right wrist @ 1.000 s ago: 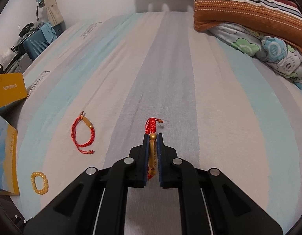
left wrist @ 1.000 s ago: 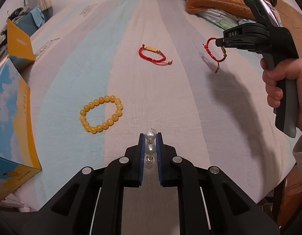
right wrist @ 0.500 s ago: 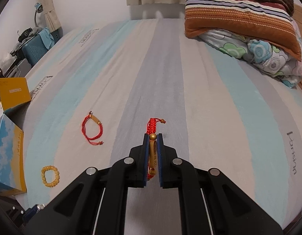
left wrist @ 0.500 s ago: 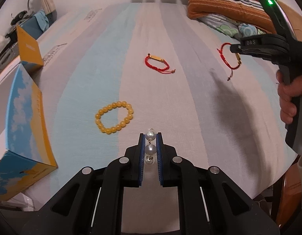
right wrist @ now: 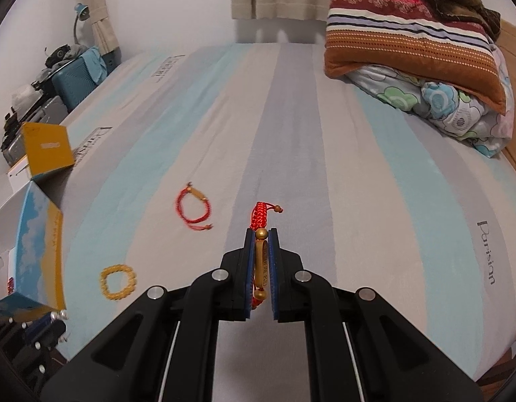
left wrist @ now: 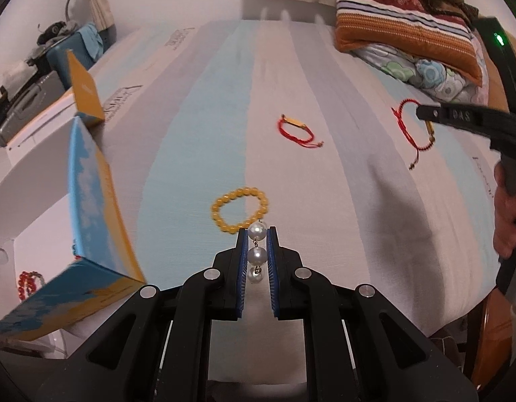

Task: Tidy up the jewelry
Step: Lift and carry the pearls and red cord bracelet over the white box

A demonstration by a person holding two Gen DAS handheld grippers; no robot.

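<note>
Both tools have risen off the bed (right wrist: 291, 134) — our left tool (left wrist: 257, 231) pinches a pearl strand (left wrist: 257, 254), our right tool (right wrist: 261, 234) a red cord bracelet (right wrist: 262, 261).

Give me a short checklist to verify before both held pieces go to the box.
1. Left tongs shut on pearl strand: ok.
2. Right tongs shut on red cord bracelet: ok.
3. Box open, white inside showing: ok.
4. Free room inside box: cannot tell; red beads already lie there.
5. All pieces collected: not ok; yellow bead bracelet and second red bracelet lie on the bed.
</note>
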